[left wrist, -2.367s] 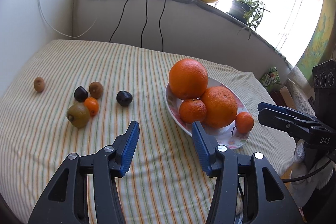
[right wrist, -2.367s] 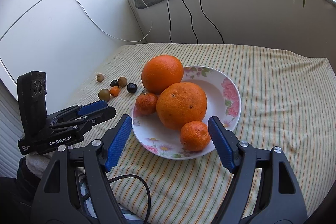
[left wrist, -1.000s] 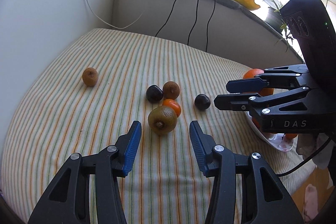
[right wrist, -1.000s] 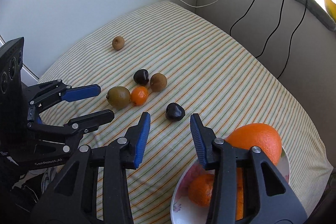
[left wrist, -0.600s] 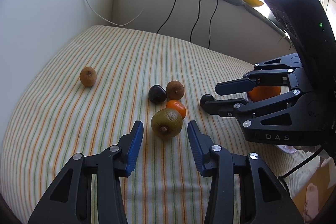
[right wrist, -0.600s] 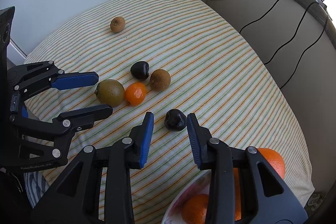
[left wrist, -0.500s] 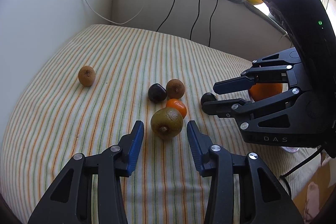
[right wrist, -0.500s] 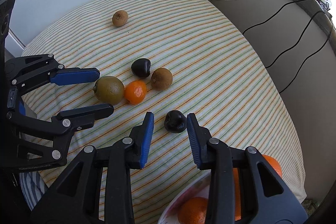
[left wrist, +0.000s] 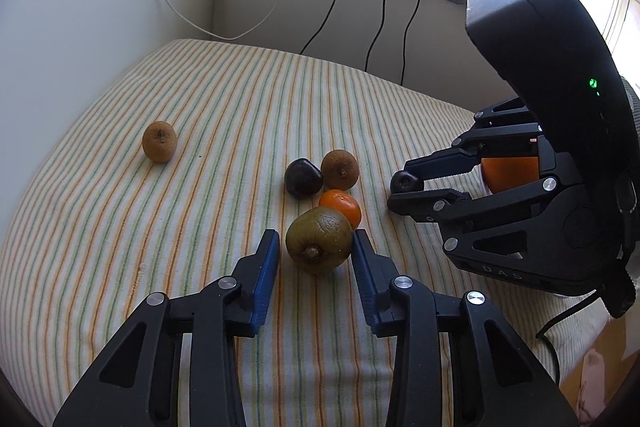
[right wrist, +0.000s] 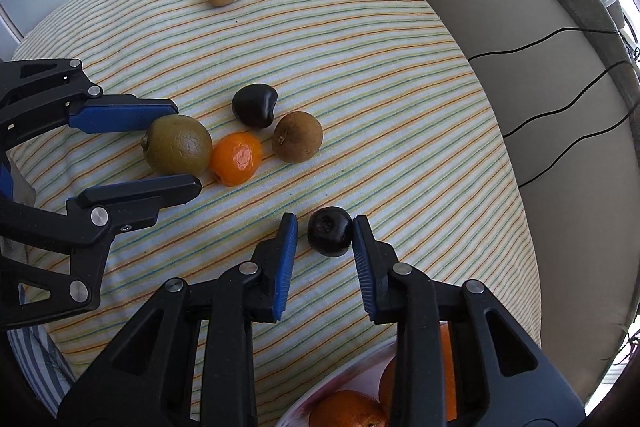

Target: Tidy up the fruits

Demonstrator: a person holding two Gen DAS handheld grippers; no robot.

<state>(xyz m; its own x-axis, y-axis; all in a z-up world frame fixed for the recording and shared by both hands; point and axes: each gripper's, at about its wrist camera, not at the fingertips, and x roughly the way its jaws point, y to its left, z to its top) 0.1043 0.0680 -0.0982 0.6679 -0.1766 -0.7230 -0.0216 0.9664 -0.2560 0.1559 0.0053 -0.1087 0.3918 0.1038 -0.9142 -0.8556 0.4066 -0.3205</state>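
A green-brown fruit (left wrist: 320,241) lies on the striped cloth between the fingers of my left gripper (left wrist: 314,241). Its jaws are closing; the right pad touches the fruit and a slit shows at the left pad. A small mandarin (left wrist: 342,205) touches the fruit's far side. Behind them lie a dark fruit (left wrist: 302,177) and a brown fruit (left wrist: 340,169). My right gripper (right wrist: 325,227) points steeply down, shut on a small dark plum (right wrist: 330,230) that rests on the cloth. The plate's rim (right wrist: 320,387) with oranges (right wrist: 348,409) shows at the bottom of the right wrist view.
A lone brown fruit (left wrist: 160,141) sits apart at the far left of the cloth. Black cables (left wrist: 376,27) hang down the grey wall behind the table. The two grippers work close together, the right gripper's body (left wrist: 540,147) filling the right side of the left wrist view.
Both grippers have come down and narrowed: the left around the green-brown fruit, the right onto the small dark plum, and the right one has tipped further down.
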